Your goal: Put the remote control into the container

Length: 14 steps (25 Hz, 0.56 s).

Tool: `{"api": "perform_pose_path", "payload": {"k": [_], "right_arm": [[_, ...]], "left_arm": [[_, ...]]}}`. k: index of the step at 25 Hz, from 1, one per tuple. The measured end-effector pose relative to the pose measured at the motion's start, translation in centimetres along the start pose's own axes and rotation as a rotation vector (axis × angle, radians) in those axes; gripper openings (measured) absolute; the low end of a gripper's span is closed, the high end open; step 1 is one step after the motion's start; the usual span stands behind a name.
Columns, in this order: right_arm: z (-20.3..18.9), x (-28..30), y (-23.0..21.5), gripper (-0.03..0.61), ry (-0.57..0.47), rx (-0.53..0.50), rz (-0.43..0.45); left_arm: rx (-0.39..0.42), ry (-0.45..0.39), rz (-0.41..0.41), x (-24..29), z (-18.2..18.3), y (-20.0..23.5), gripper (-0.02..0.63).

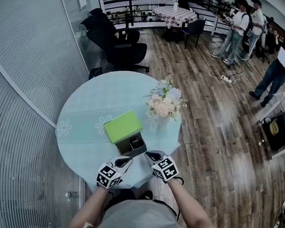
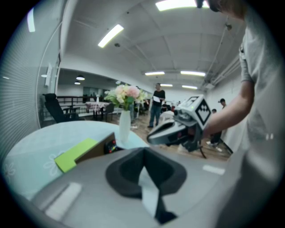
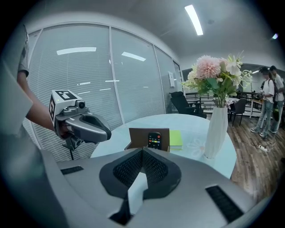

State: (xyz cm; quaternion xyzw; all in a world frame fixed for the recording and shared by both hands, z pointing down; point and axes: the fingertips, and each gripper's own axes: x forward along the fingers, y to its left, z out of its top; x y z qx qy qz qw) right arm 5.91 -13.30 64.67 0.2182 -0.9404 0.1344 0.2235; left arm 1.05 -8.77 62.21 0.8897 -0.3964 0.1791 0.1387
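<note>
The remote control [image 1: 136, 142] already sits inside the open brown container [image 1: 127, 147], its coloured buttons facing up. The container is in the lower middle of the head view, near the front edge of the round pale blue counter [image 1: 91, 101]. A green lid [image 1: 123, 125] rests against the container's upper-left side. To the upper right of the box is a white vase of flowers [image 1: 164, 104].

Both tools hover just below the container in the frame, apart from it. The left tool [image 1: 126, 160] is clenched on nothing, its dark pads [image 2: 129, 171] pressed together. The right tool [image 1: 150, 156] is likewise clamped tight and empty, its pads [image 3: 153, 171] meeting. Several people stand on the wooden floor [image 1: 221, 133] at the upper right.
</note>
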Motion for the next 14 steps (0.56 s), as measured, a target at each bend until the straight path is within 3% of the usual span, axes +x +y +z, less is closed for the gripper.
{"api": "perform_pose_path", "payload": {"k": [14], "right_arm": [[0.25,0.23,0.64,0.017,0.004,-0.018,0.010]], "left_arm": [[-0.001,-0.006,0.016,-0.65,-0.06,0.30,-0.002]]}}
